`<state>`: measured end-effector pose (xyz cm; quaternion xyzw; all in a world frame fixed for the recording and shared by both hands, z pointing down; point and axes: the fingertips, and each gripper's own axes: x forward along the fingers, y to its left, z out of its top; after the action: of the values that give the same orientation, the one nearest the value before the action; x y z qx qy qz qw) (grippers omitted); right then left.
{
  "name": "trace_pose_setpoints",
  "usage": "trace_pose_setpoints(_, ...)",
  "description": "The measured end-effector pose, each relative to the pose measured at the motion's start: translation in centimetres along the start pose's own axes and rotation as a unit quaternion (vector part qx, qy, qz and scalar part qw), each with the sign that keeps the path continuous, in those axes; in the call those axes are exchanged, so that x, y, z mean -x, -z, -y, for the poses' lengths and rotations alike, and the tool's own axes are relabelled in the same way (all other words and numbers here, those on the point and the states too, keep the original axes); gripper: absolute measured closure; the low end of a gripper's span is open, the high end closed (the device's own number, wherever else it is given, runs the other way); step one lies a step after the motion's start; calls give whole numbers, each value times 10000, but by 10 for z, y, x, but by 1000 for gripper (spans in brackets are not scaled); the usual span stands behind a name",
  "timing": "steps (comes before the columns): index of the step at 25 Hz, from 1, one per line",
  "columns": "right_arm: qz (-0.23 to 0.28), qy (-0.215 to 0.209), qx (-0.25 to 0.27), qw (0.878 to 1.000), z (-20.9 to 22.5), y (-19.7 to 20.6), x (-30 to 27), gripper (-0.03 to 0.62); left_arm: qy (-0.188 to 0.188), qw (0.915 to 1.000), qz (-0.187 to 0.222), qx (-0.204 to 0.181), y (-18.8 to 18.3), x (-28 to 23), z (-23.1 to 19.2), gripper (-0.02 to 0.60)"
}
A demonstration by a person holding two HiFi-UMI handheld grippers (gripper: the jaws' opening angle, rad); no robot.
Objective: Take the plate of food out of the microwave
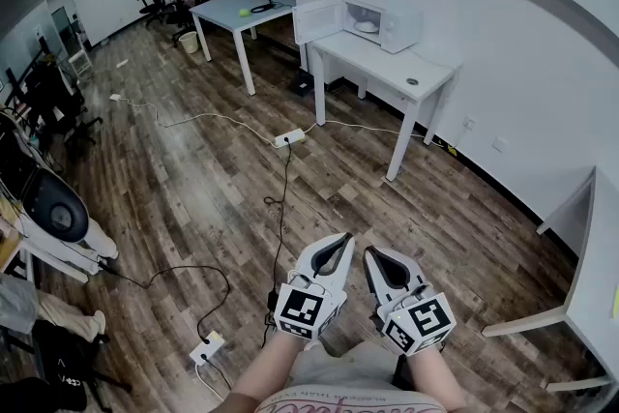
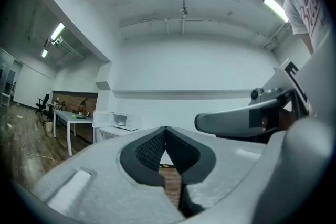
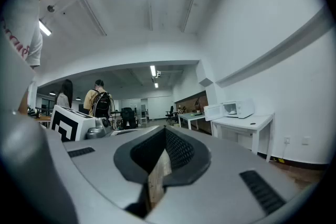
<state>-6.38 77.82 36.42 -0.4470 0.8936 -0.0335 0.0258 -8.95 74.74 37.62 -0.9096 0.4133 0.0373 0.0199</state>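
Left gripper (image 1: 342, 240): my fingers are clenched tip to tip with nothing between them, and I hold it level, low in front of me.
Right gripper (image 1: 371, 254): the same, fingers pressed together and empty, just beside the left one.
Plate (image 1: 366, 27): inside the microwave (image 1: 385, 20), far off at my 12 o'clock on the white worktop (image 1: 387, 63) by the wall. It is well apart from both grippers.
Door (image 1: 317, 19): hangs open at the oven's 9 o'clock side, so the mouth is free.
Trip risk: a cable (image 1: 281, 218) and power strip (image 1: 288, 138) lie on the floor at my 11 o'clock, between me and the worktop. Catching a foot there would, I judge, jolt the whole approach.
Grip risk: I must open my fingers before reaching in. Arriving clenched would shove the plate deeper, and pinching only its rim could tip the food off.
Door risk: coming in from the 9 o'clock side, I could knock the open door.
Head view only: the floor, the cables, and a small dark thing (image 1: 413, 81) on the worktop.
Right gripper view only: two people (image 3: 98, 99) standing deep in the room at its 9 o'clock.
Left gripper view only: the right gripper side-on, at its 3 o'clock.
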Motion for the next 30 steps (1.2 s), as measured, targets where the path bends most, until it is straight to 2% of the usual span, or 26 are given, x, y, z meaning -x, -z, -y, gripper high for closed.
trace_pose_setpoints(6,6,66,48,10000,4,-5,40,582,-282,9995,165,10,-11,8,22,577)
trace_pose_setpoints(16,-9,98,-56,9999,21,2,102,580,-340,9992,190,-44,-10,12,93,577)
trace_pose_setpoints(23,-54,24,-90,9999,32,6,109,580,-333,9994,63,9,-5,1,101,577)
trace_pose_setpoints(30,24,56,14,10000,56,1,82,580,-269,9996,65,-18,-2,-30,82,577)
